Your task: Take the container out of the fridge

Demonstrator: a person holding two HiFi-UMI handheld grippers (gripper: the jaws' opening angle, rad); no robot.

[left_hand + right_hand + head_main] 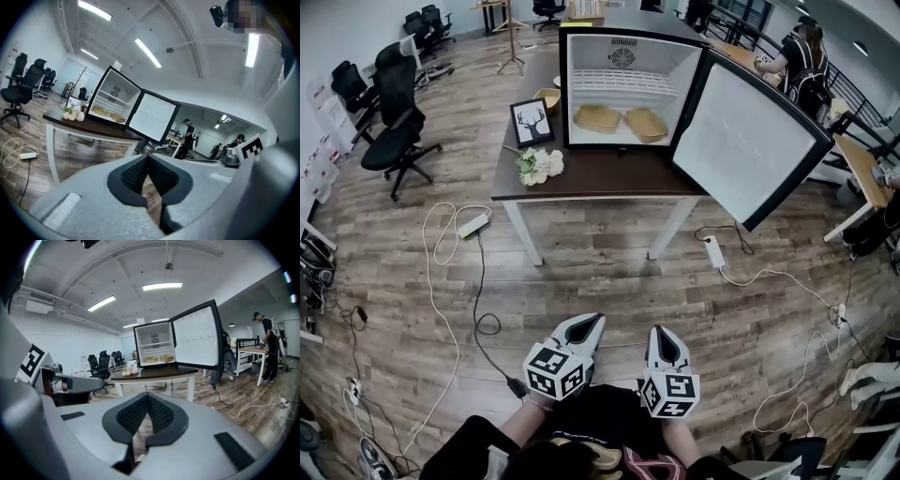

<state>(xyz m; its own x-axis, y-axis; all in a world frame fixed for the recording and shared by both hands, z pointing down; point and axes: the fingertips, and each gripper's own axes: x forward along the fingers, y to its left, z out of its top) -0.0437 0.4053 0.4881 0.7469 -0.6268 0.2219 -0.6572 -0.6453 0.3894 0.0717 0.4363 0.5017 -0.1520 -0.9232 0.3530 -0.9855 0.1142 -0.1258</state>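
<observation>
1. A container [598, 118] and a second container [646, 125] lie in the fridge [623, 56], upper middle of the head view.
2. The door [750, 141] is swung wide to the right, so we judge the reach is free.
3. The left gripper [598, 319] and the right gripper [659, 330] wait at the bottom middle, well apart from the fridge. Both have their jaws pressed together and hold nothing, and both aim toward it.

The left gripper [592, 323] and the right gripper [662, 336] are held side by side, low and close in front of the body, each pointed forward and tilted slightly downward. The left fingers [133, 174] are pressed together at the tips with nothing between them. The right fingers [132, 414] are likewise closed and empty.
</observation>
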